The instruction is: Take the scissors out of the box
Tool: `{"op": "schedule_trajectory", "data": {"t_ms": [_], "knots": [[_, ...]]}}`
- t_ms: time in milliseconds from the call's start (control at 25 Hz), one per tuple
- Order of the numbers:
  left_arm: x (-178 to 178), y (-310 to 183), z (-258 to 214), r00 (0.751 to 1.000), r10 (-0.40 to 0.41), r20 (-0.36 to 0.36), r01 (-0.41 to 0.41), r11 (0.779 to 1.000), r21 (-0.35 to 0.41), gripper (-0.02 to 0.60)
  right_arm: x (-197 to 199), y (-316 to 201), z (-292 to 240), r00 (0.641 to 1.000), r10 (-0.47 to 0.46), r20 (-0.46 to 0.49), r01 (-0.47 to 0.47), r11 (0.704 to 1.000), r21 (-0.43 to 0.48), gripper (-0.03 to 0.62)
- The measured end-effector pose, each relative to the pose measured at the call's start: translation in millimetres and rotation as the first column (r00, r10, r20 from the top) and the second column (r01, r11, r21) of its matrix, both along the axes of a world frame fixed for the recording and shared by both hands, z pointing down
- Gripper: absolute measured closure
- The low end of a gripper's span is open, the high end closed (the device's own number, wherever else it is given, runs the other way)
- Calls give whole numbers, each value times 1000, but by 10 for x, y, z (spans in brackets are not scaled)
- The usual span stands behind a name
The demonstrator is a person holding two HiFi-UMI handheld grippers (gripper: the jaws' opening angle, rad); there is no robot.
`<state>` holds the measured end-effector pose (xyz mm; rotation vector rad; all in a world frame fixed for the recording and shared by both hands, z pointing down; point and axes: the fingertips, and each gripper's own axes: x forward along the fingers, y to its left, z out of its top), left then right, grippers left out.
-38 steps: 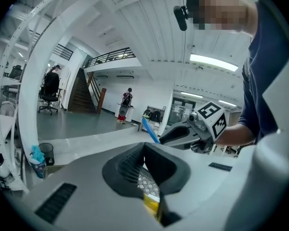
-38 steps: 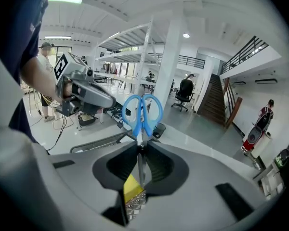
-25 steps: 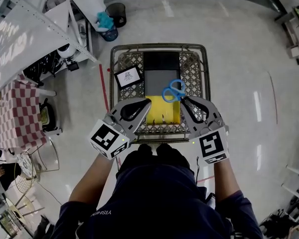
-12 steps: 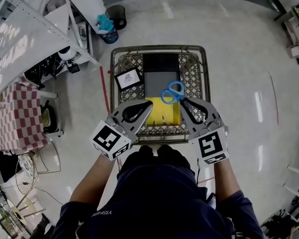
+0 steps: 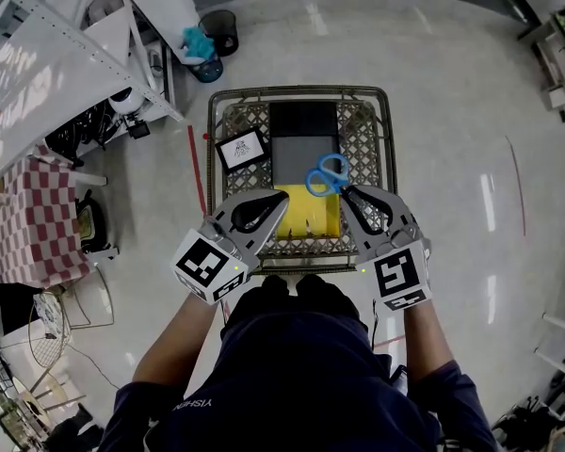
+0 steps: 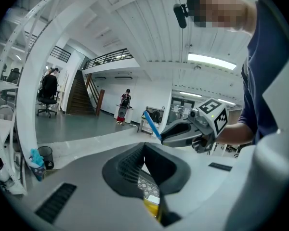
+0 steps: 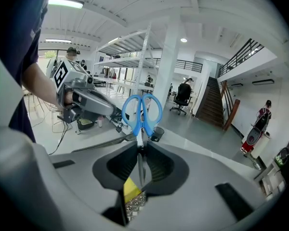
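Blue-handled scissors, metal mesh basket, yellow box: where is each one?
Blue-handled scissors (image 7: pixel 142 126), right gripper view: where the two handle loops join.
Metal mesh basket (image 5: pixel 363 139), head view: mesh on its right side.
Yellow box (image 5: pixel 306 213), head view: its top face.

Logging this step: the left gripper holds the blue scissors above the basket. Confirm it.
Wrong gripper. The right gripper holds the blue scissors above the basket, with the blades pinched between its fingers. The right gripper view shows it.
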<state>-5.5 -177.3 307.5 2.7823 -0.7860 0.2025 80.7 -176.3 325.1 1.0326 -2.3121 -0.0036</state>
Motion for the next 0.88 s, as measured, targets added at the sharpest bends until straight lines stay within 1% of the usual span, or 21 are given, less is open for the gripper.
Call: {"op": "schedule_trajectory", "data": {"t_ms": [880], "knots": [[-20,-30,61,1000,-9,1,9,1000,-14,558,-30,-36,18,1000,-10,-9,10,1000,0,517]]}}
